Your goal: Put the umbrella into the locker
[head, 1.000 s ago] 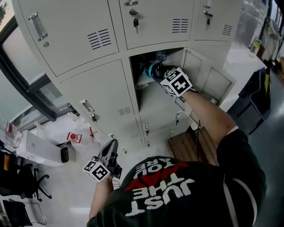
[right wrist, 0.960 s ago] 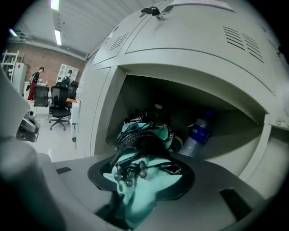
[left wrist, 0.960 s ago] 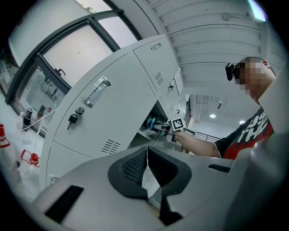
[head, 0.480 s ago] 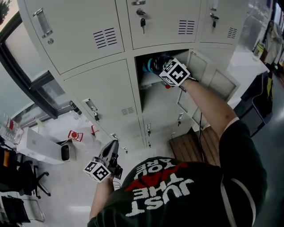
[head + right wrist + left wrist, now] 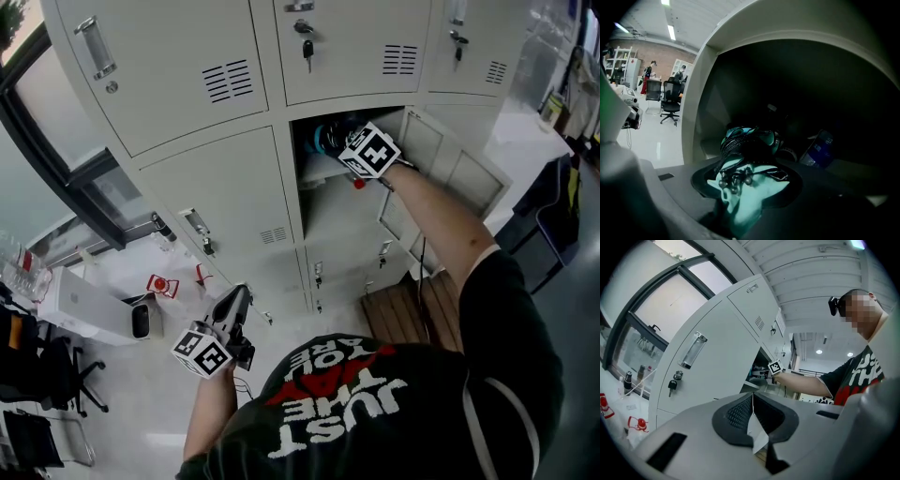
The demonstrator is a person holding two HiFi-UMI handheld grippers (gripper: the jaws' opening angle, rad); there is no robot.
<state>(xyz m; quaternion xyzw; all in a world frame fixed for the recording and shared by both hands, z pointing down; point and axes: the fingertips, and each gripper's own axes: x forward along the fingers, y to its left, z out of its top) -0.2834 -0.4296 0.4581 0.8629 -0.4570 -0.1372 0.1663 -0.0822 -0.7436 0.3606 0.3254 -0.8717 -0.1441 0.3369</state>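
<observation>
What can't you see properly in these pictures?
- Umbrella: in the head view, the right hand-held gripper and its marker cube cover most of it.
- Blue thing inside the locker: right gripper view, too dark to name.
- Small red-and-white things at the left: head view, too small to tell.

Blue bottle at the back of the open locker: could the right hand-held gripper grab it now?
Probably not yet: the right hand-held gripper is shut on the umbrella, which fills its jaws. The blue bottle stands just beyond, and the locker door is open.
</observation>
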